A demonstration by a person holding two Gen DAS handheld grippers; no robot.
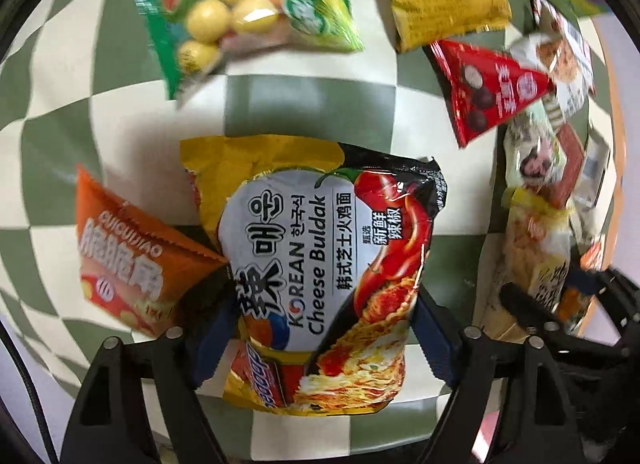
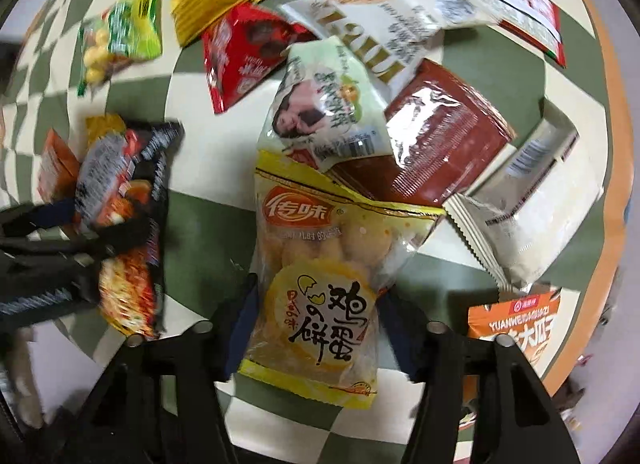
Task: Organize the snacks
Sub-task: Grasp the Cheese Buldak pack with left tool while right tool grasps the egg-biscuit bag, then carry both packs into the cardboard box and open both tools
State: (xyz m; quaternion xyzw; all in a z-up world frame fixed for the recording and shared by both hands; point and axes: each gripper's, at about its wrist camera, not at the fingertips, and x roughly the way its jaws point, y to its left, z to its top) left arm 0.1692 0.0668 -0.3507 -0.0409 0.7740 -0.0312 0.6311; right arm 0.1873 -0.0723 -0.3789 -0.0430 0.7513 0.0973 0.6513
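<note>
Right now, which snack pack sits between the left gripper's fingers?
The Cheese Buldak noodle pack: it alone lies between the left gripper fingers. The orange pack lies just outside them.

Green-white checkered tablecloth (image 1: 308, 103) carries scattered snack packets: noodle pack (image 1: 320, 264), egg-biscuit bag (image 2: 320, 284).

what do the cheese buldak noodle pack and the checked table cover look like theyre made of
Cheese Buldak noodle pack: thin printed plastic film, glossy by the look of it; it crinkles and has a crimped, serrated end seal. Checked table cover: looks like matte woven cloth, green and cream squares with no glare, though coated fabric cannot be ruled out.
</note>
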